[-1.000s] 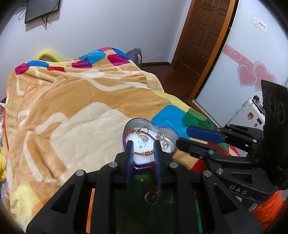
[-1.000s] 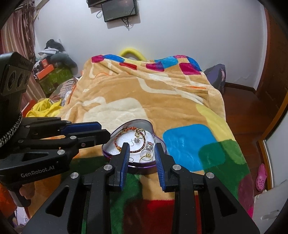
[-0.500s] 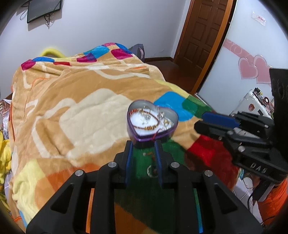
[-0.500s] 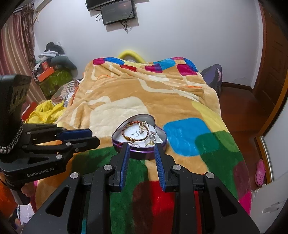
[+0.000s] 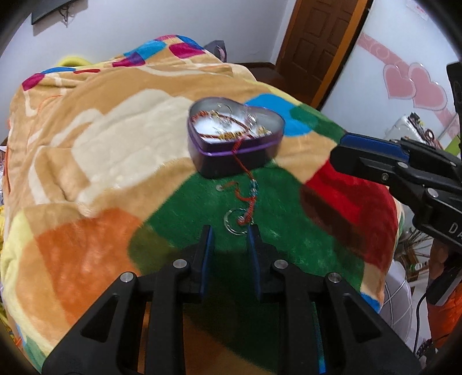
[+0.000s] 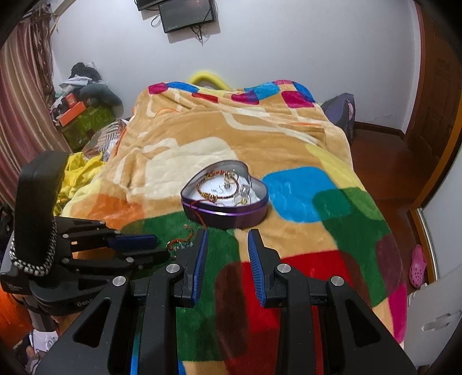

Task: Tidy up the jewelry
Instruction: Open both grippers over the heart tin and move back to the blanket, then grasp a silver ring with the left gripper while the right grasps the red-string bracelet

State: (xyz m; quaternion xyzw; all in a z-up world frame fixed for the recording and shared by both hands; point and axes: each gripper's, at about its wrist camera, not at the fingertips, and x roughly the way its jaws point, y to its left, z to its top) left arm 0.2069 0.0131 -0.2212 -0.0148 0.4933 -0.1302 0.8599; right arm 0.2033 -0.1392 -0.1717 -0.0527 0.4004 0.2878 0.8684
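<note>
Heart-shaped tin (image 5: 235, 150): purple, lid off, resting on the blanket (image 5: 86, 138) that covers the bed, at the meeting of its tan, blue and green patches.
Tin contents: a red-and-gold beaded bracelet (image 6: 215, 191) and several small rings and earrings on a white lining; details blurred in the left wrist view.
Red cord (image 5: 245, 187): trails over the tin's near rim and down onto the green patch, ending at a silver ring (image 5: 235, 222) lying flat on the blanket.
Left hand-held gripper (image 5: 230, 230): fingers apart, nothing between them, tips just short of the silver ring.
Right hand-held gripper (image 6: 227, 235): fingers apart, holding nothing, pointed at the tin's near wall, close to it.
Background: a wall-mounted screen (image 6: 187, 14) and a brown door (image 5: 314, 43).
</note>
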